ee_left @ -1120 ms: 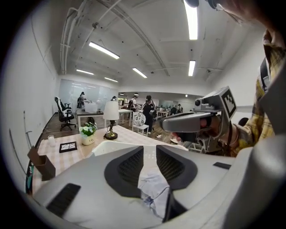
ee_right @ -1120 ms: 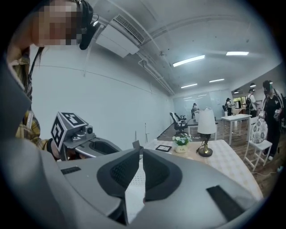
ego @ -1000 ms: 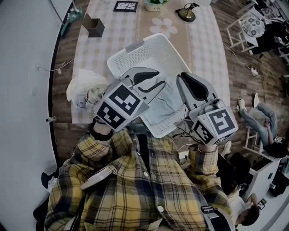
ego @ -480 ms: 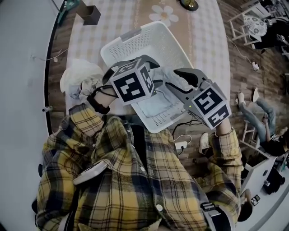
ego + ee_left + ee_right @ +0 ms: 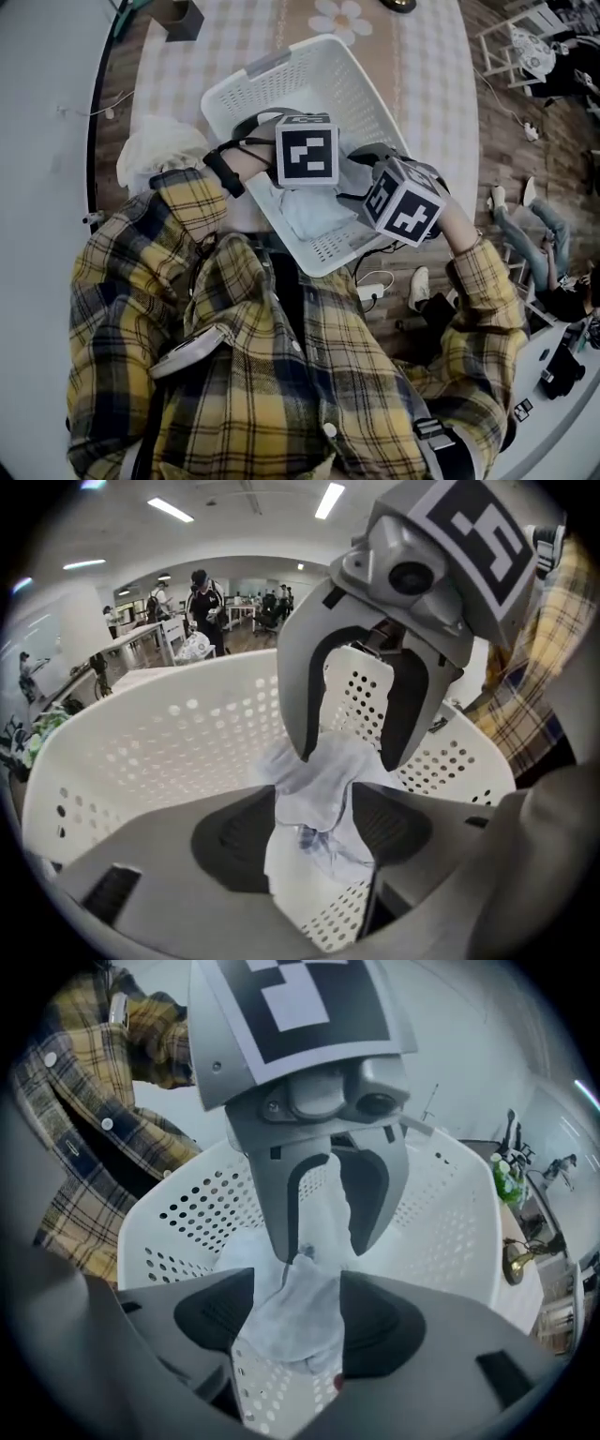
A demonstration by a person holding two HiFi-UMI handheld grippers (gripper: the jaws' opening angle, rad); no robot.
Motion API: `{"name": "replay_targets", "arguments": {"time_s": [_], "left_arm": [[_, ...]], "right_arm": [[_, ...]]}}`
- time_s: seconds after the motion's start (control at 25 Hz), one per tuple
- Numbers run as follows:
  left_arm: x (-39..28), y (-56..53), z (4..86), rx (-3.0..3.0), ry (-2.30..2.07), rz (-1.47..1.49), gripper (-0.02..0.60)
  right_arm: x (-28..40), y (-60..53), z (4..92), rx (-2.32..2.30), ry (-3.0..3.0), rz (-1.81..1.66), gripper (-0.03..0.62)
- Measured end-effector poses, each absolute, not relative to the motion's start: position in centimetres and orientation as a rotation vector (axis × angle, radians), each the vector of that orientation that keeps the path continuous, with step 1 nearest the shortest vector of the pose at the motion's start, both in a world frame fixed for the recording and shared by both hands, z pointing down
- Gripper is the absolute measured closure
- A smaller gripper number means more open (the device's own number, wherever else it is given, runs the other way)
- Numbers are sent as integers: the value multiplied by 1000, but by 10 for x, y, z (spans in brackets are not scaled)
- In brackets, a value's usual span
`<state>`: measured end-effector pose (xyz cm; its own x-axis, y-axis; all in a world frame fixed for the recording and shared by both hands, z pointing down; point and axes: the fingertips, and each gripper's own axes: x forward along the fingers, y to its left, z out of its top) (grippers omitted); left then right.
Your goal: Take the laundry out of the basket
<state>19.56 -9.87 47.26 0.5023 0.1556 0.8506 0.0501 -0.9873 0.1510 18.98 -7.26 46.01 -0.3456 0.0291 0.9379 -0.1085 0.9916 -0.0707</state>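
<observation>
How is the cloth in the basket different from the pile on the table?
The cloth lies inside the white basket; the pile sits outside it, on the table. The cloth stands between the opening jaws of the left gripper and the right gripper; no gripper is at the pile. Both are pale fabric.

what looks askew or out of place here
The white basket sits turned at an angle to the checked table, its near corner seemingly past the table's edge. A pale garment is bunched up inside. Nothing looks spilled or damaged.
</observation>
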Motion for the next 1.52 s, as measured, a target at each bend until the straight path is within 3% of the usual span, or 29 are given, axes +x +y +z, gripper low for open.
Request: {"name": "replay_targets", "arguments": {"time_s": [0.4, 0.6, 1.04, 1.12, 1.2, 1.32, 1.52], "left_arm": [[203, -108, 523, 2628, 462, 1668, 175], [207, -68, 540, 2464, 728, 1520, 153], [211, -45, 578, 2425, 855, 1422, 141], [211, -45, 580, 2429, 853, 1415, 161], [210, -50, 584, 2457, 836, 1443, 202], [207, -50, 586, 2486, 872, 1470, 333], [199, -44, 585, 2461, 944, 1495, 471]], "right_arm": [[192, -60, 509, -114, -1763, 134, 237], [195, -55, 530, -138, -1708, 123, 229], [201, -49, 571, -206, -1634, 150, 238], [202, -50, 574, -207, -1625, 138, 277], [202, -52, 576, -198, -1624, 113, 365], [201, -56, 576, -192, -1631, 74, 506], [201, -57, 571, -191, -1637, 43, 525]]}}
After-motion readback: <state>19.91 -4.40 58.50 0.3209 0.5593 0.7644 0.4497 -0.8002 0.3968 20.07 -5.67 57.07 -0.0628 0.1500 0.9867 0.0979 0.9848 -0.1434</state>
